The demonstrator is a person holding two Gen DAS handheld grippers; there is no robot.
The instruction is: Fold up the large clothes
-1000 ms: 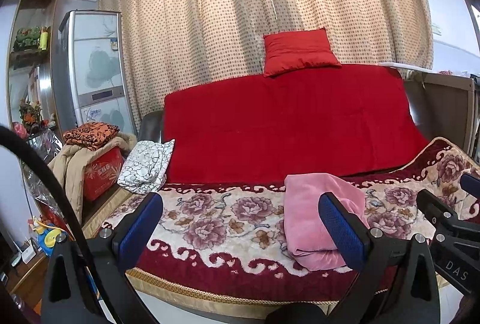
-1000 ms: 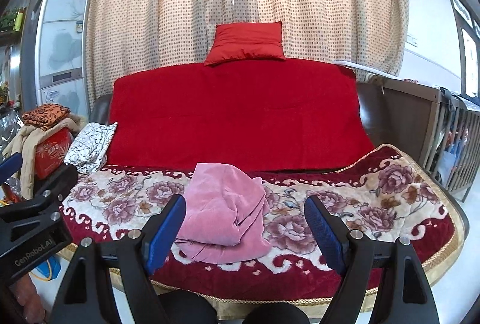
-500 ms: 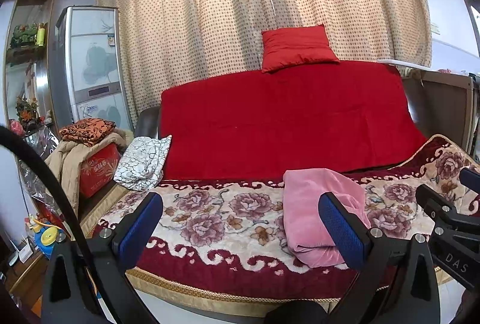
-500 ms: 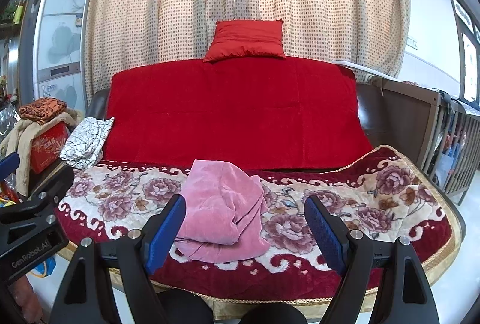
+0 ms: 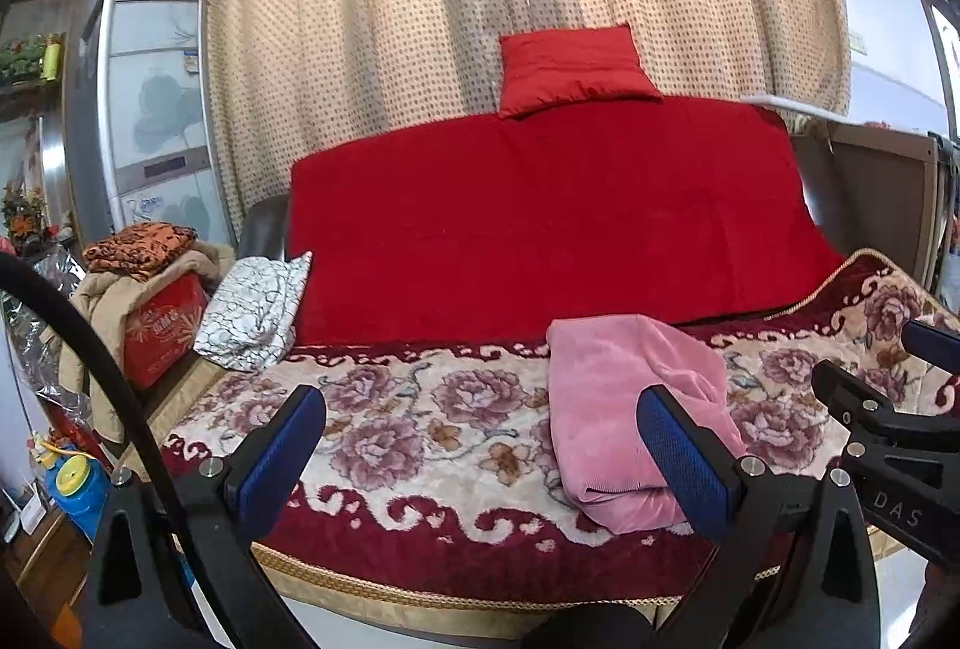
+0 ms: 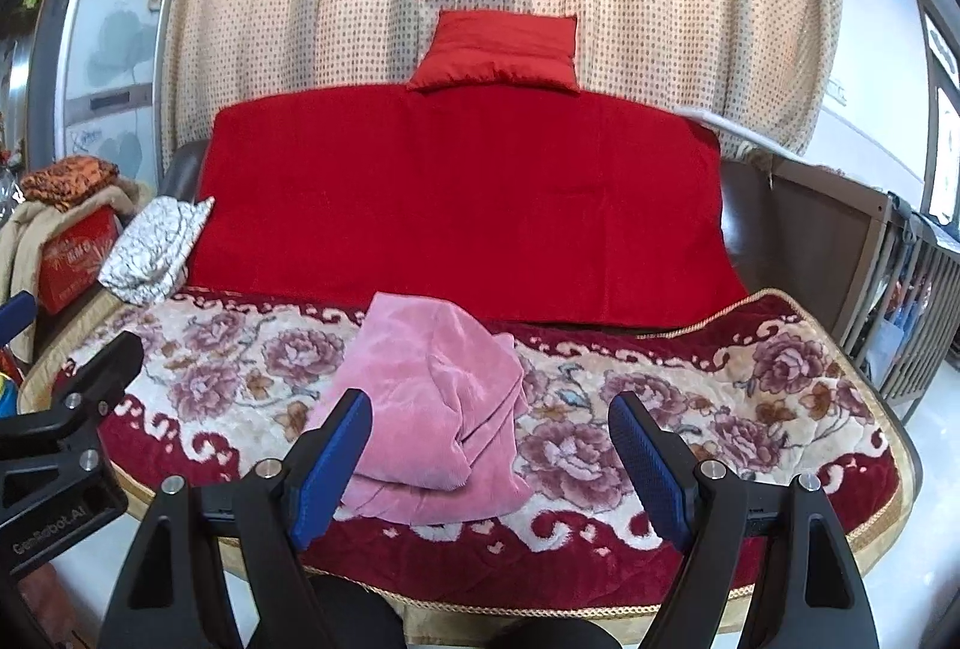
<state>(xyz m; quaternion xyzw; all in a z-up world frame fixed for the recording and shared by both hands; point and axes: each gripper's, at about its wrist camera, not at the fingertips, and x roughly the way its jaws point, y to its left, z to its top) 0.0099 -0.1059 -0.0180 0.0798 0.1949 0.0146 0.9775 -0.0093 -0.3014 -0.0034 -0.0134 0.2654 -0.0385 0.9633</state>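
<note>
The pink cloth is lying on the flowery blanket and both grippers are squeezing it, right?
Not quite. The pink cloth does lie on the flowery blanket, but neither gripper holds it. The right wrist view shows the right gripper open, and the left gripper is open too.

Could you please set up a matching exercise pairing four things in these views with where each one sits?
Things:
1. pink garment
2. red cushion
3. white patterned cloth
4. orange patterned cloth

Places:
A. on top of the sofa back, against the curtain
B. on the pile beside the sofa's left end
C. on the floral blanket, ahead of both open grippers
D. at the left end of the seat, beside the red cover

Pairs: 1-C, 2-A, 3-D, 4-B
</note>
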